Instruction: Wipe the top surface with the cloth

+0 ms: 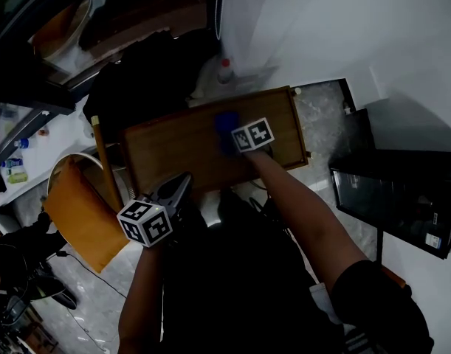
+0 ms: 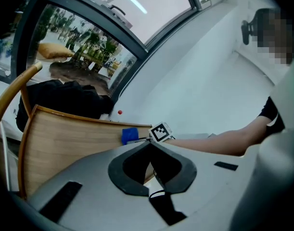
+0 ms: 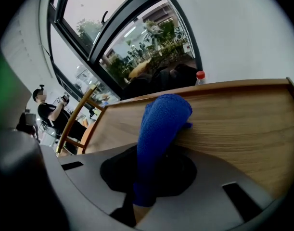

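Observation:
A small wooden table top [image 1: 181, 150] with a raised rim lies below me. My right gripper [image 1: 236, 142] is shut on a blue cloth [image 3: 159, 138], which is pressed onto the wood near the top's middle; the cloth [image 1: 225, 124] shows as a blue blur in the head view. My left gripper [image 1: 177, 190] hangs at the table's near edge, away from the cloth, its jaws closed together with nothing between them. In the left gripper view the cloth [image 2: 129, 135] and the right gripper's marker cube [image 2: 160, 132] sit on the wooden top [image 2: 65, 143].
An orange wooden chair [image 1: 81, 212] stands left of the table. A plastic bottle with a red cap [image 1: 224, 70] stands behind it by the white wall. A black cabinet [image 1: 402, 198] is at the right. A person [image 3: 53, 114] stands far off at the left.

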`<state>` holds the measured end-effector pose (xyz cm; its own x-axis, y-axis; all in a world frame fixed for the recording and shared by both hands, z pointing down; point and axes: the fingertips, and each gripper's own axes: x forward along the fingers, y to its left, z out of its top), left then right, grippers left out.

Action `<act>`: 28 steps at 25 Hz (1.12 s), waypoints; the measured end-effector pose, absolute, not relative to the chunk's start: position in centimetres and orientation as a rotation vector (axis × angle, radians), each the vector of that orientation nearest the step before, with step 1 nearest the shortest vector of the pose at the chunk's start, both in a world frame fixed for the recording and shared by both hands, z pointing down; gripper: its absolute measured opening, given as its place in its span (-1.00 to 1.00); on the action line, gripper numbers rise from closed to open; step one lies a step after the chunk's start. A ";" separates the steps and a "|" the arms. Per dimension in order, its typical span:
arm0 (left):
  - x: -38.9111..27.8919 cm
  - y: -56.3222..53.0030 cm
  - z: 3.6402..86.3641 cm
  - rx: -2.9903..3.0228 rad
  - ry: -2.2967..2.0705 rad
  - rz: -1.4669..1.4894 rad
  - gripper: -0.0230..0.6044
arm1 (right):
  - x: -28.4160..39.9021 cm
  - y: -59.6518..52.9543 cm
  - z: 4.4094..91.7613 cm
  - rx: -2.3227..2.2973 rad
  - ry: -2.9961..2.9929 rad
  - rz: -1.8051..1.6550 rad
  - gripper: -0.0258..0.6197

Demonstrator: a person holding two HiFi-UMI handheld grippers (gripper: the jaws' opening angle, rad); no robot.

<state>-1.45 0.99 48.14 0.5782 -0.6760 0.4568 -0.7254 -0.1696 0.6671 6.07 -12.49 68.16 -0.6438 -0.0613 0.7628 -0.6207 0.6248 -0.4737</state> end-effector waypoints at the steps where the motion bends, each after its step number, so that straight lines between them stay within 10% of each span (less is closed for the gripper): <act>1: -1.1 1.0 48.2 1.887 -1.128 0.071 -0.89 | 6.7 -12.8 68.1 0.545 -2.112 0.978 -0.71; 28: 4.4 -1.2 47.0 1.934 -1.096 0.029 -0.89 | 25.3 -21.2 67.5 0.930 -1.922 1.027 -0.71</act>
<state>4.40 -1.25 47.03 0.6093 -0.6789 0.4098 -0.6995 -0.2166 0.6811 25.28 -21.17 67.49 -0.4519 -0.2439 0.8581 -0.8490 0.4130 -0.3297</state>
